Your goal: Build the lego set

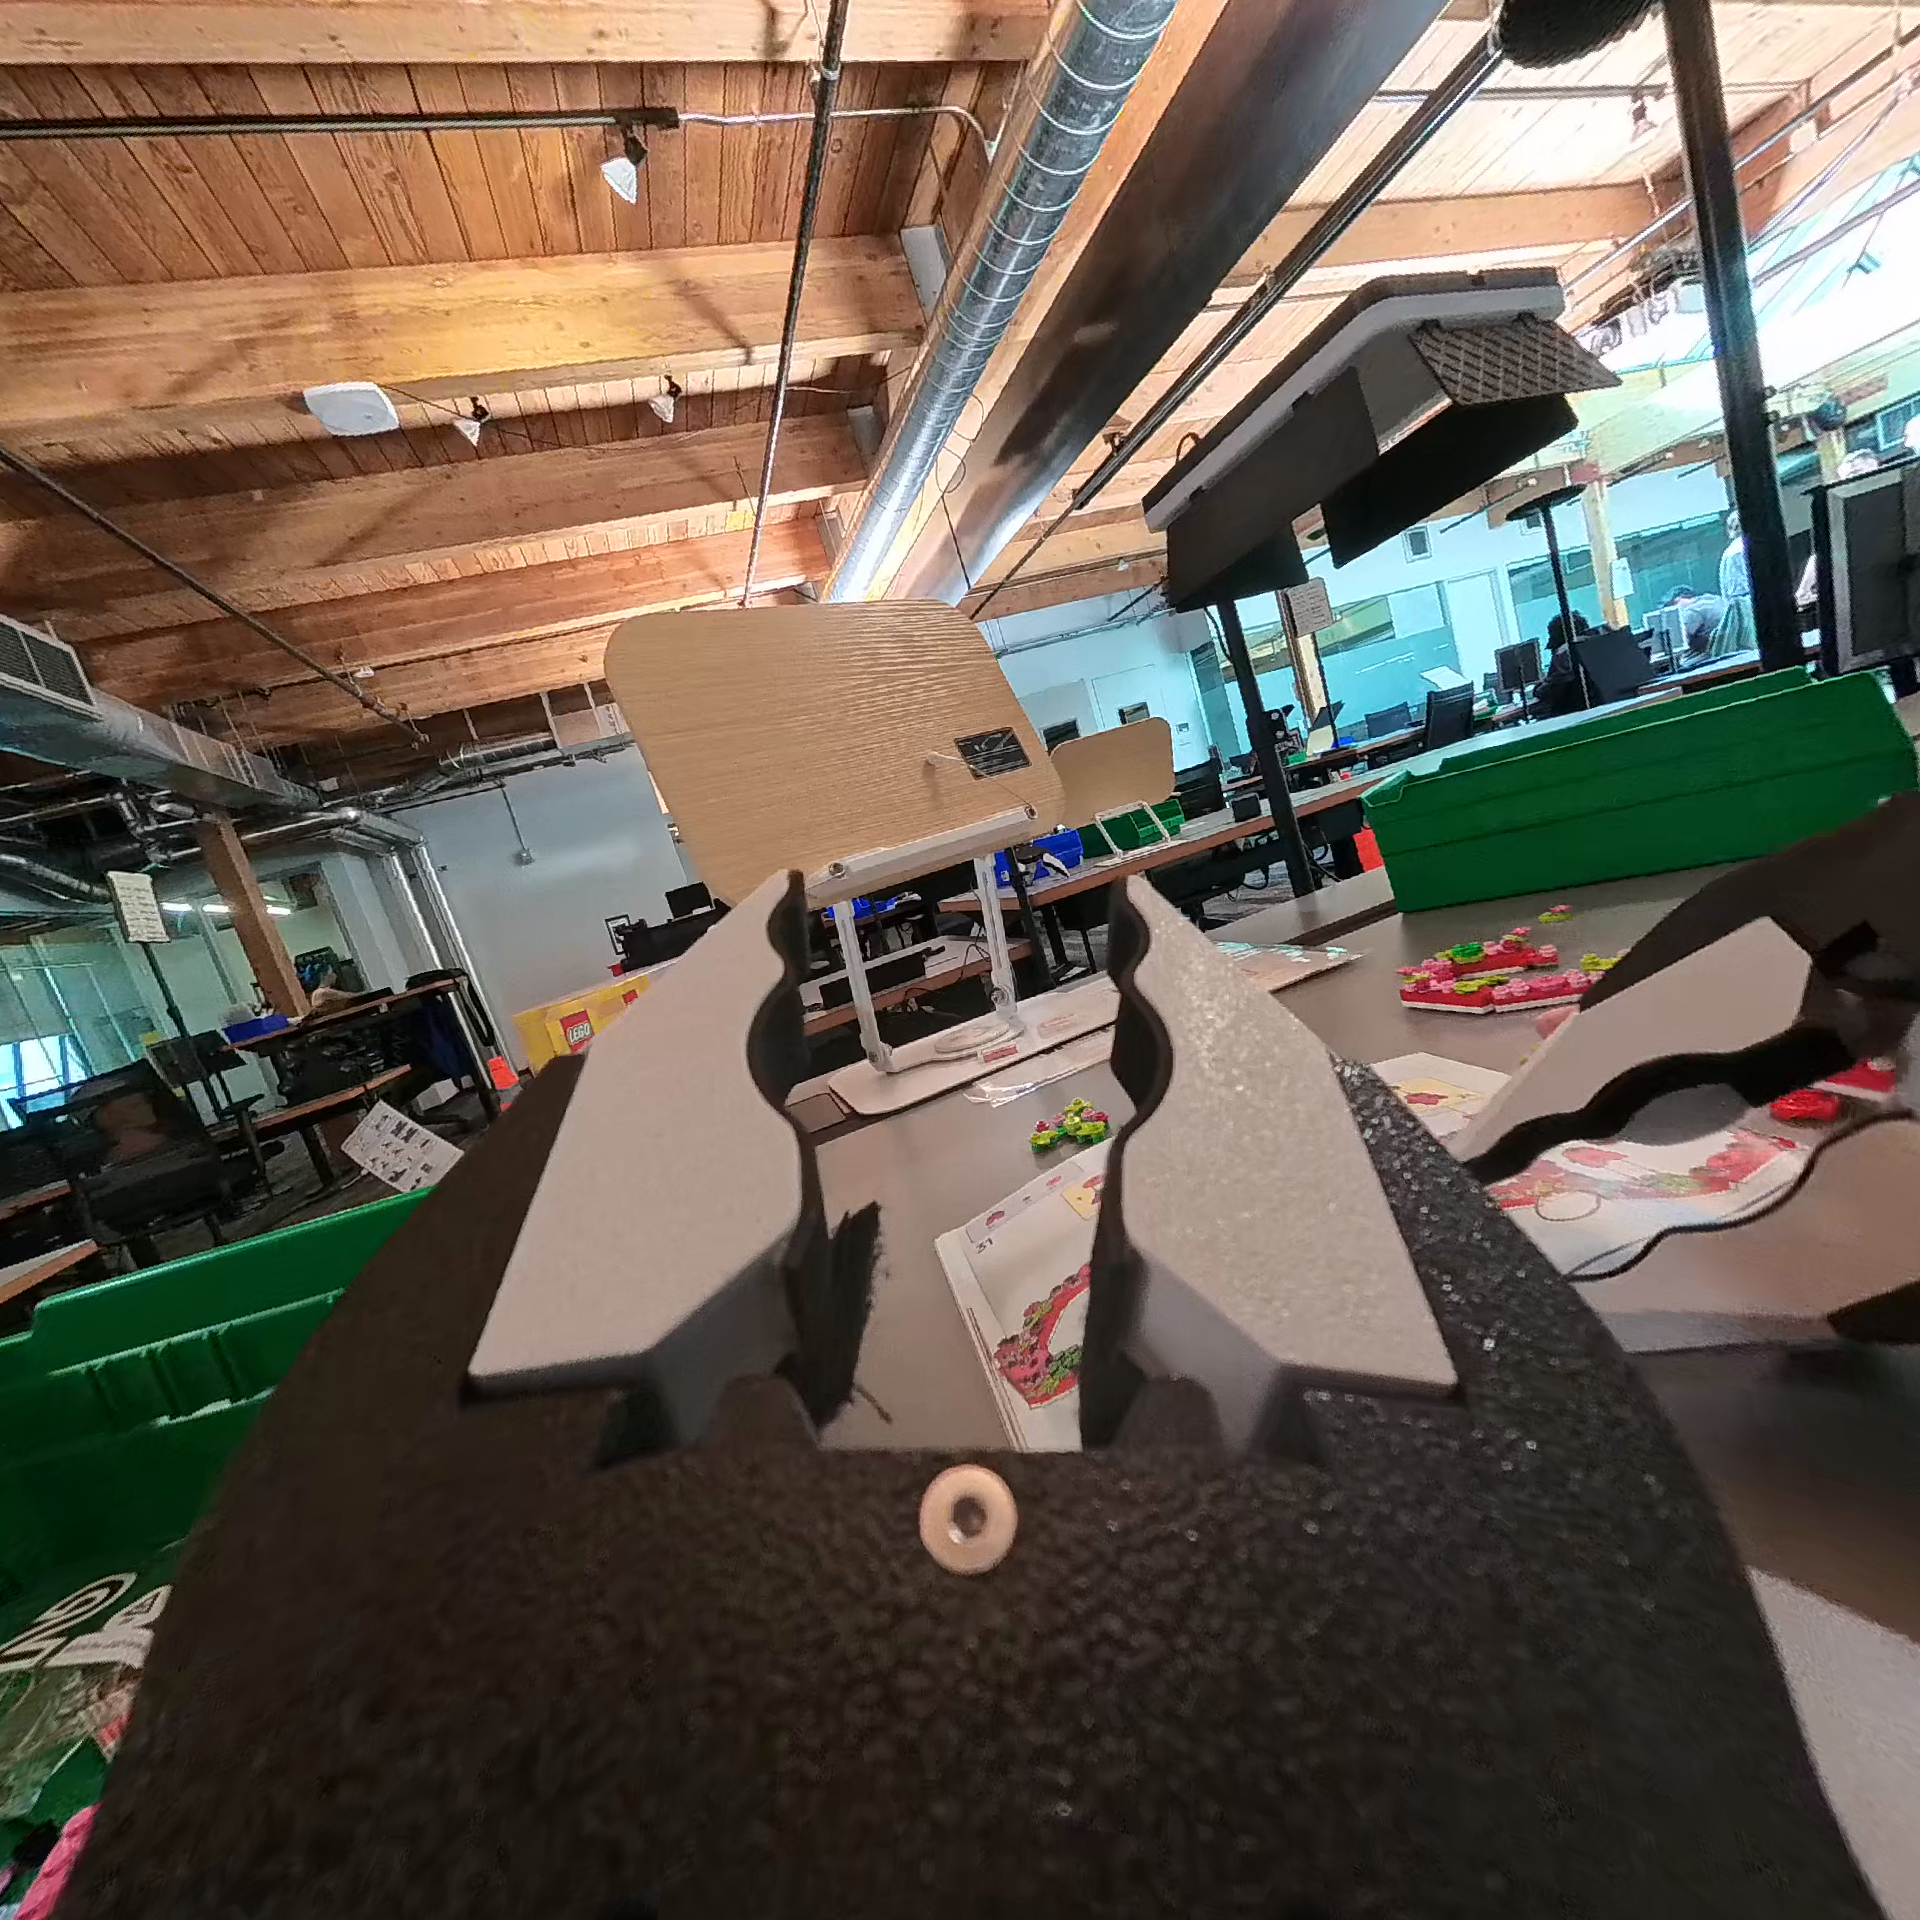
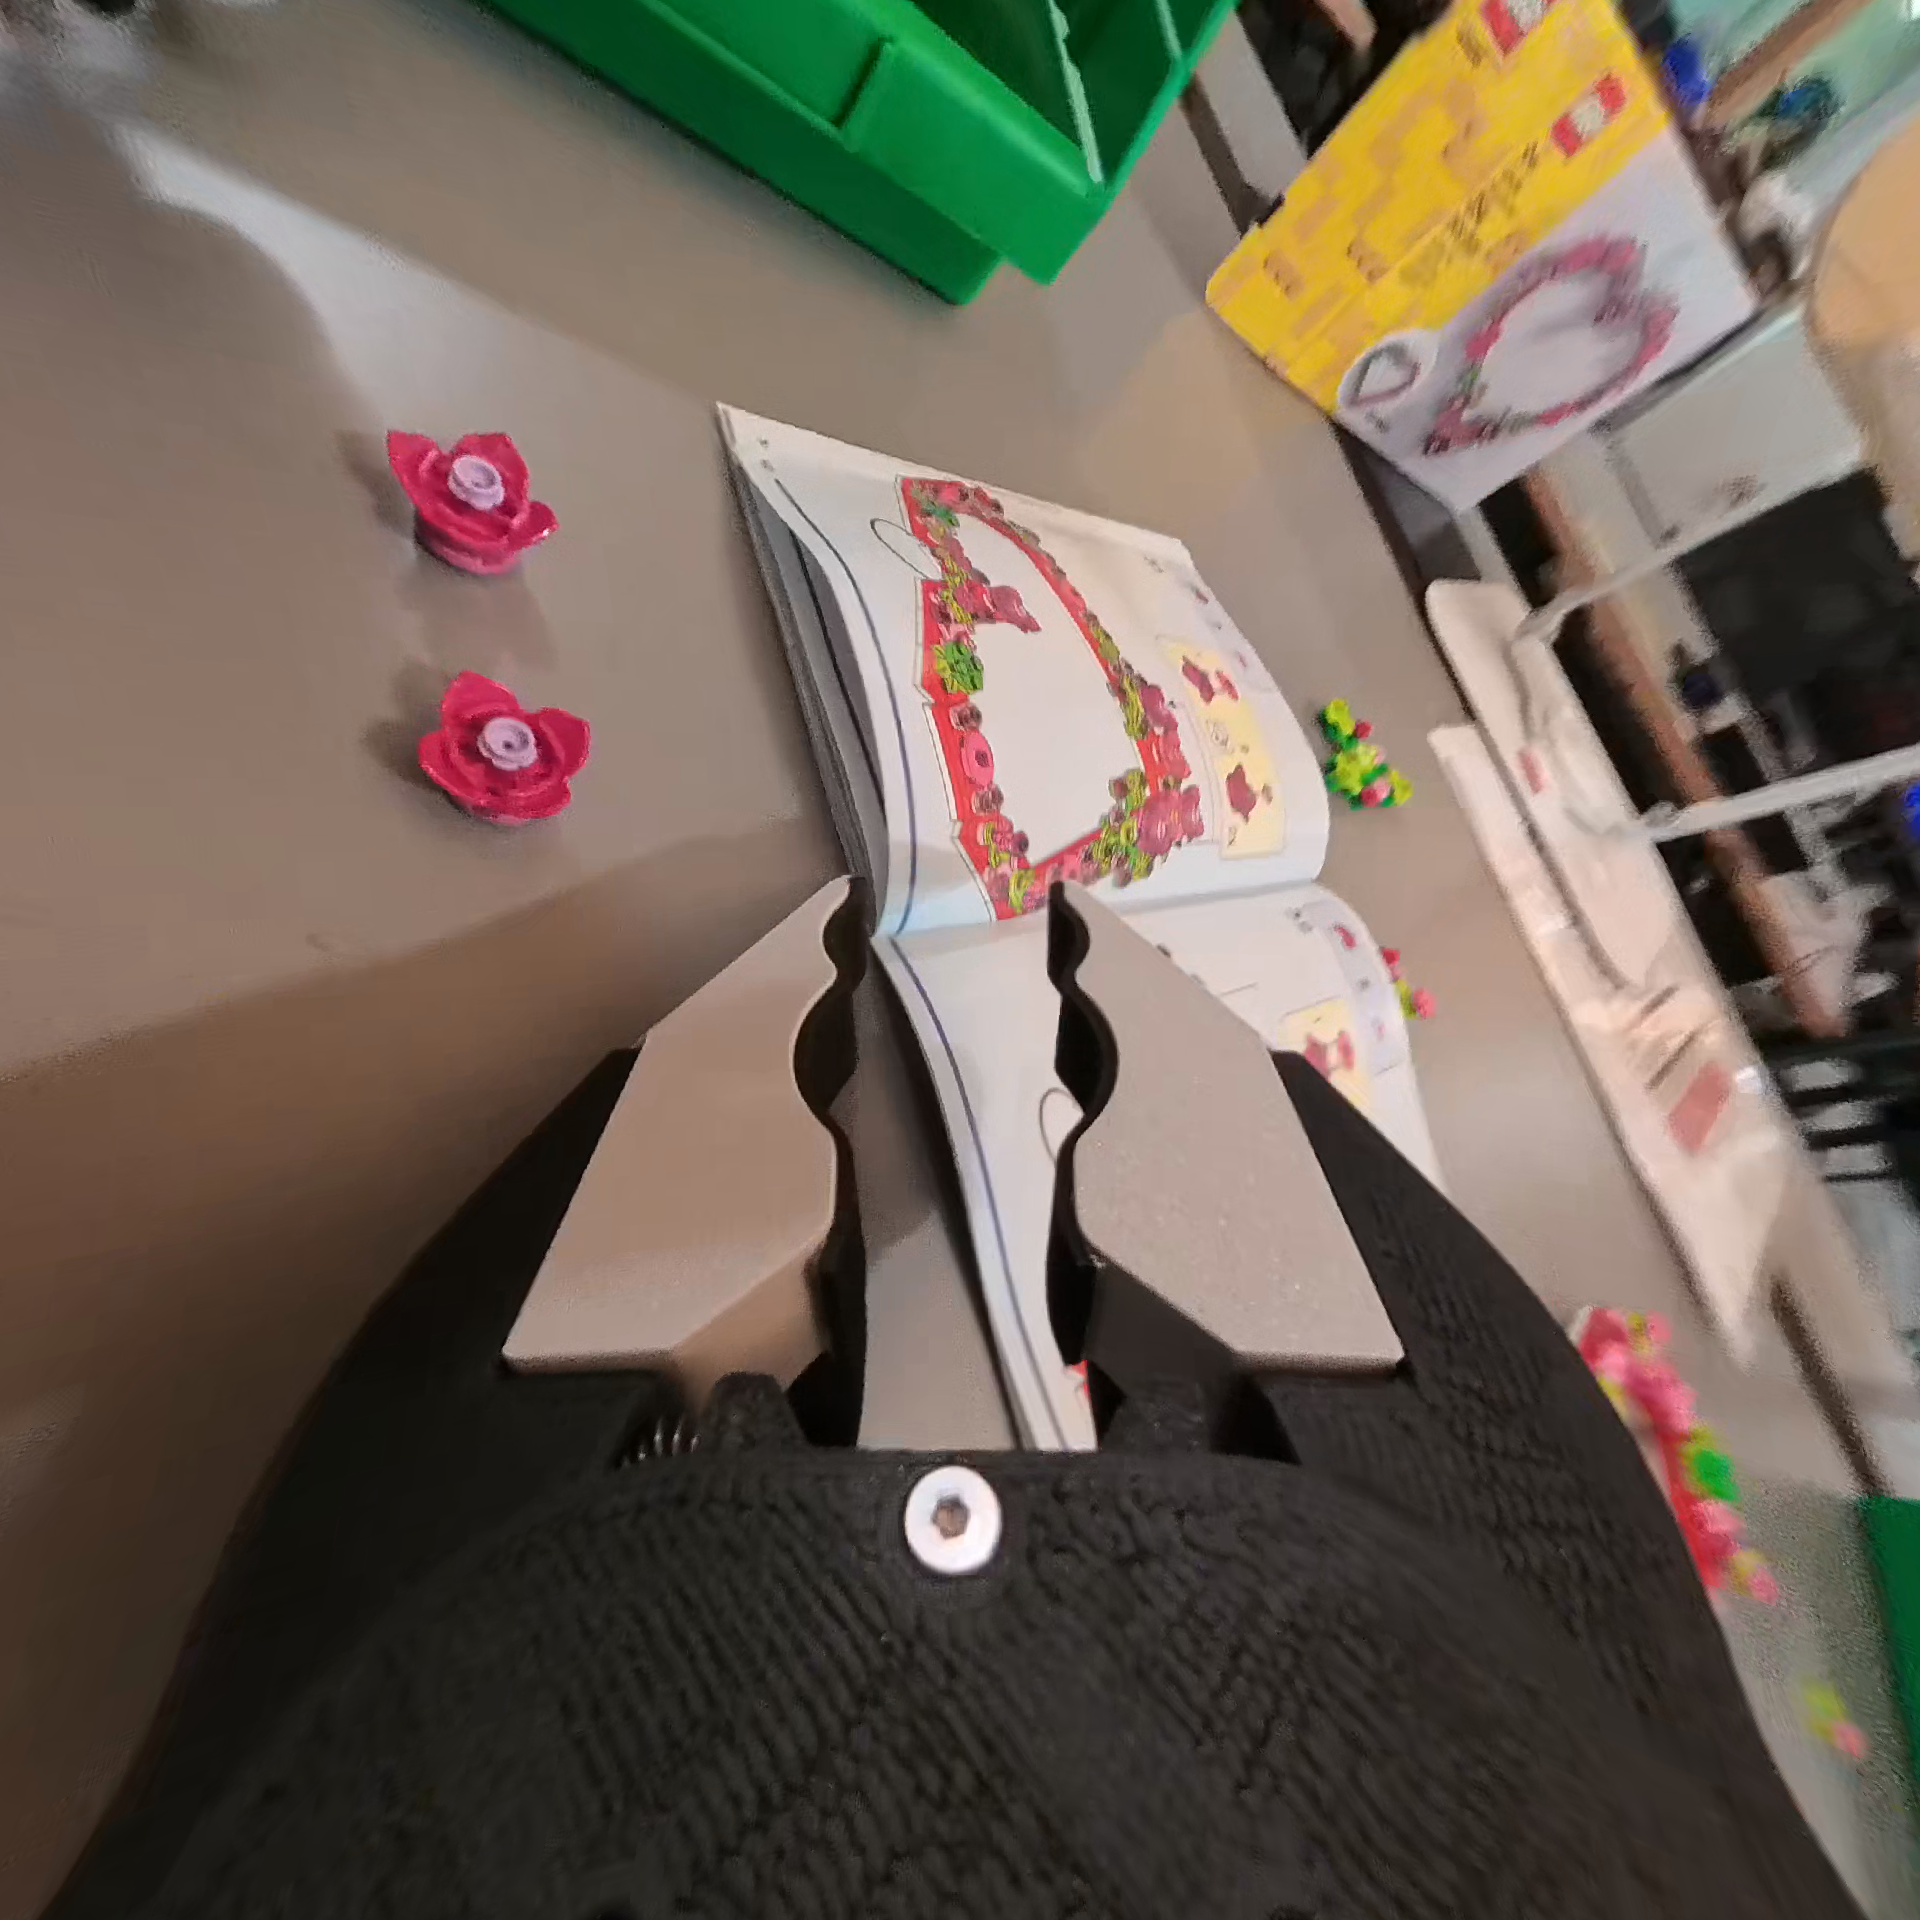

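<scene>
my right gripper (image 2: 951, 904) hangs open and empty over the instruction booklet (image 2: 1049, 686) — two finished pink flowers (image 2: 488, 623) on the bench (image 2: 312, 935) ahead-left. my left gripper (image 1: 956, 904), open, holds nothing. frame sections (image 1: 1475, 982) lie unjoined; much assembly remains.

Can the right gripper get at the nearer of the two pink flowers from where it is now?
Probably yes. The right gripper is open and empty above the instruction booklet, and the nearer flower sits apart on bare table to its left, with nothing between them.
</scene>
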